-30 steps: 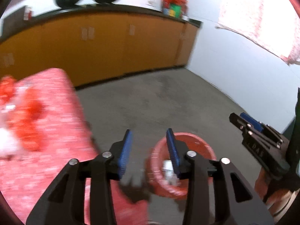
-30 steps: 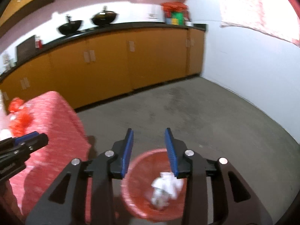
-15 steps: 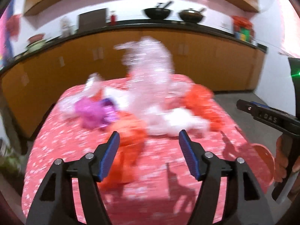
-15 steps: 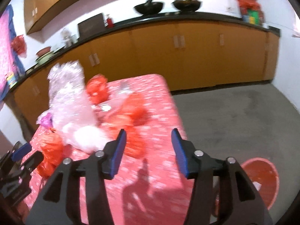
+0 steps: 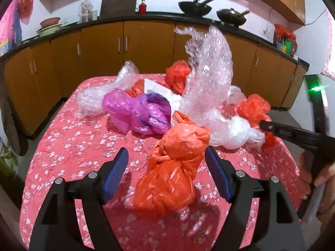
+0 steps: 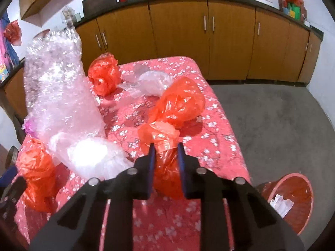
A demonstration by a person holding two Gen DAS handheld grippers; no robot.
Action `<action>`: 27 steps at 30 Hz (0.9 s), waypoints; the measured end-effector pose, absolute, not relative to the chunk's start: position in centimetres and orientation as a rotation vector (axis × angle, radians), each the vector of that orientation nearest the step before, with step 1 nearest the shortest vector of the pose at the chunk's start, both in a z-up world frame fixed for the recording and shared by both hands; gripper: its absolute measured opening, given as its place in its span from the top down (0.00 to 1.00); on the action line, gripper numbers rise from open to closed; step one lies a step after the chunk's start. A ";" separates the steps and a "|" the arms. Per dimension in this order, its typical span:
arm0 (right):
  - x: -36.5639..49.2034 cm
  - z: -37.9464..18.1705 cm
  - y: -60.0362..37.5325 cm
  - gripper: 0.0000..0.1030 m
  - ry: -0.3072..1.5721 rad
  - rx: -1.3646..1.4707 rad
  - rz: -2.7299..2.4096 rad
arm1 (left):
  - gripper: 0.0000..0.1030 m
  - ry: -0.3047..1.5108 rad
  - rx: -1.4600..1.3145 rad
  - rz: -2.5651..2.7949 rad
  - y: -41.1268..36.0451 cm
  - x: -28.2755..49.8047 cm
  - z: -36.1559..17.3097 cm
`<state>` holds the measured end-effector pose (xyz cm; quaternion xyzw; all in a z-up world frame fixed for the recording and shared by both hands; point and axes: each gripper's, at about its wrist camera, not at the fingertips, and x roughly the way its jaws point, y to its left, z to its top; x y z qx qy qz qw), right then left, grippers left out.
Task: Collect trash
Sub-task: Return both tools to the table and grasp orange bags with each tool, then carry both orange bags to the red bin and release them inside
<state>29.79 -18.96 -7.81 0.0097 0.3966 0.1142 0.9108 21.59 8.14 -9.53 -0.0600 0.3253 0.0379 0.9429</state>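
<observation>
Here, left gripper [image 5: 166,163] fingers spread around orange bag [image 5: 173,167]; right gripper [image 6: 166,152] fingers pinching another orange bag [image 6: 161,144]; four orange bags total.

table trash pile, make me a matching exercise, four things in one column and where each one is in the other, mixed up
Things
1. knotted orange bag
2. purple bag
3. red bin
4. tall bubble wrap

Places
A. on the floor beside the table
B. standing upright mid-table, taller than the bags
C. between the open left gripper fingers
D. lying left of the bubble wrap in the left wrist view

Pairs: 1-C, 2-D, 3-A, 4-B
</observation>
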 end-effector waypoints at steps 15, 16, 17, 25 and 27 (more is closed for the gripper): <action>23.9 -5.3 -21.5 0.82 0.712 0.030 0.298 | 0.70 0.709 -0.165 0.070 9.6 20.2 -10.3; 23.6 -5.1 -21.8 0.82 0.704 0.029 0.296 | 0.70 0.694 -0.169 0.075 9.8 19.7 -9.8; 23.4 -4.8 -21.9 0.82 0.697 0.029 0.295 | 0.70 0.683 -0.172 0.078 9.8 19.3 -9.4; 21.7 -3.4 -23.4 0.82 0.638 0.016 0.252 | 0.70 0.587 -0.170 0.077 9.3 18.3 -6.0; 21.4 -3.1 -24.1 0.82 0.628 0.020 0.237 | 0.70 0.566 -0.165 0.059 8.6 18.3 -5.3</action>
